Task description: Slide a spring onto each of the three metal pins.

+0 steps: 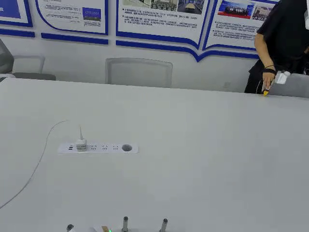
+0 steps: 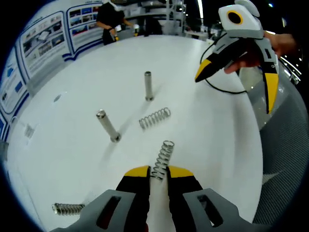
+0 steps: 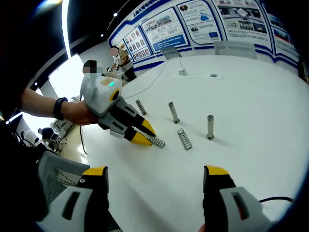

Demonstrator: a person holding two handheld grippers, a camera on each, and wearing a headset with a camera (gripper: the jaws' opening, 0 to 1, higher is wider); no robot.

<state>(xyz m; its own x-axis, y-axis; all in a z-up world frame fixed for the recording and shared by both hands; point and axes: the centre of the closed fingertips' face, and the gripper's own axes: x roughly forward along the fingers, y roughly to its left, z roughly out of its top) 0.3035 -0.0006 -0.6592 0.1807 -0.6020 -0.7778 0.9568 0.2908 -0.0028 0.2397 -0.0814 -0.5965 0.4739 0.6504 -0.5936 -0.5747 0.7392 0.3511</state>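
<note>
Closest in, the left gripper [image 2: 158, 172] pinches a spring [image 2: 162, 157] by one end, near a pin [image 2: 107, 125]; the right gripper [image 3: 154, 170] hangs open. Grip seems slight, partly hidden; meeting the pin off-centre could flick it loose.

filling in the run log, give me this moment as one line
left gripper: shut on spring | right gripper: open, empty | near pin, far pin: upright, bare | loose spring: lying on table

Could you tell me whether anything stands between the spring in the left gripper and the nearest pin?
Nothing visible does: bare table lies between the held spring and the nearer pin; the loose spring lies aside.
</note>
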